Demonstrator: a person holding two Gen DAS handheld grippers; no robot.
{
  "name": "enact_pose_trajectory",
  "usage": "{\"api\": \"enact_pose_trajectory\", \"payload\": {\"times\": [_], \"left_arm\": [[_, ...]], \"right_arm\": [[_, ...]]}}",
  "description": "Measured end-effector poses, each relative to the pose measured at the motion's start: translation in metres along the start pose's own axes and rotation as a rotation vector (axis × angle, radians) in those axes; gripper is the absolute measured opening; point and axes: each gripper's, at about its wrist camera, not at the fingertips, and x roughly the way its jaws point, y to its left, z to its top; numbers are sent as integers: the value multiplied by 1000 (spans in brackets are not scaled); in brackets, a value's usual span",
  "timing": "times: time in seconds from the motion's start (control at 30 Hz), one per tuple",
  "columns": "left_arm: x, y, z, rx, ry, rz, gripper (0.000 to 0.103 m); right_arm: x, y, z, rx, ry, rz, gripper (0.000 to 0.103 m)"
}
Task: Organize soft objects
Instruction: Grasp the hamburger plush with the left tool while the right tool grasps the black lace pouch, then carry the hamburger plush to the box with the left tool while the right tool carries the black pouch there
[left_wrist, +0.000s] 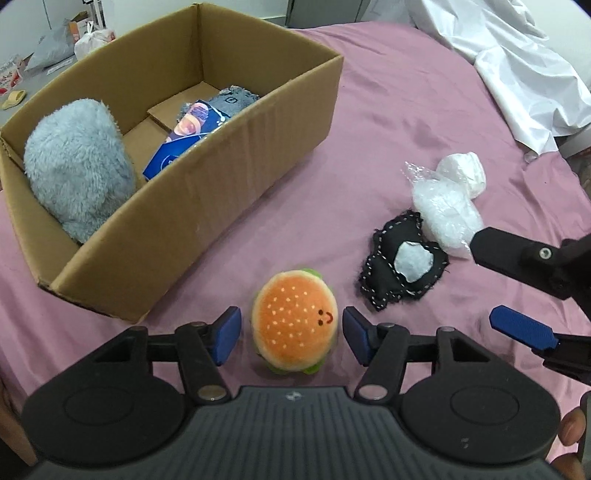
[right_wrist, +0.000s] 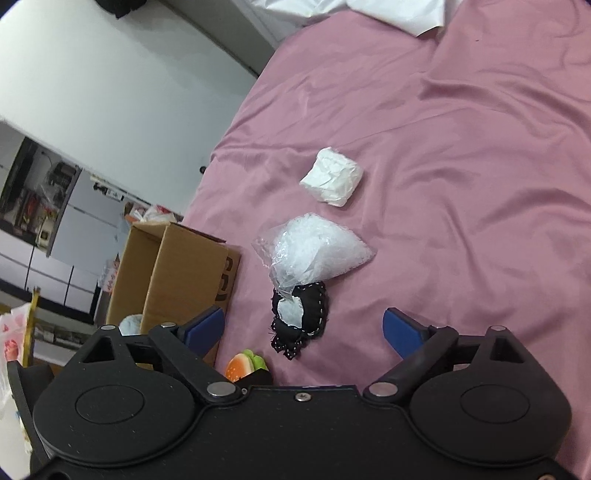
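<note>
1. While your left gripper (left_wrist: 291, 338) points steeply down at the pink bedsheet (left_wrist: 406, 110), the burger plush (left_wrist: 294, 325) sits between its blue pads (left_wrist: 229, 334); a sliver of sheet shows on each side, so the jaws stand apart and the pads do not press on it.
2. Your right gripper (right_wrist: 303, 332) stands wide open with nothing clamped; the black stitched pouch (right_wrist: 299, 319) lies on the sheet ahead of it, between the lines of its two fingers but clear of both.
3. Note the clear bag of white filling (right_wrist: 314, 254) just beyond the pouch, its corner overlapping the pouch's top edge; the white wrapped bundle (right_wrist: 332, 181) lies further on, near the bag but apart in the right wrist view.
4. Your cardboard box (left_wrist: 207, 192) rests open on the sheet to the left of the burger plush; inside it a grey fluffy plush (left_wrist: 77, 166) fills the near end, with a blue packet (left_wrist: 184, 140) and a grey cloth item (left_wrist: 232, 98) towards the far end.
5. A white sheet (left_wrist: 517, 66) lies crumpled at the far right of the bed.
</note>
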Motion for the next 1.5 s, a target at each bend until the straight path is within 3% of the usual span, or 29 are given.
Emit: {"api": "enact_pose_trajectory", "payload": {"times": [0.03,0.13,0.4,0.5,0.6,0.67,0.7,0.77,1.17,1.5], "left_arm": [[2,1,0,-10,4,-2,47],[3,4,2,-40,-13,-2,44],[4,8,7,-45,-21,6,42],[3,9,6,-51,-18,6,42],[2,11,5,-60,-16,9,42],[0,13,4,-65,-18,13,42],[-1,14,4,-66,-19,16,42],[-4,17,3,-74,-21,16,42],[-49,33,2,-82,-70,-16,42],[-85,40,6,-74,-114,-69,42]], "right_arm": [[2,0,1,-2,5,-1,90],[12,1,3,-19,22,-6,87],[33,11,7,-77,57,-16,80],[41,16,7,-102,78,-21,73],[46,18,3,-124,100,-31,57],[48,16,2,-122,118,-30,31],[49,14,1,-108,126,-29,24],[45,10,0,-88,117,-23,19],[-2,9,-11,-16,5,-20,16],[-28,35,-25,-50,-63,3,13]]}}
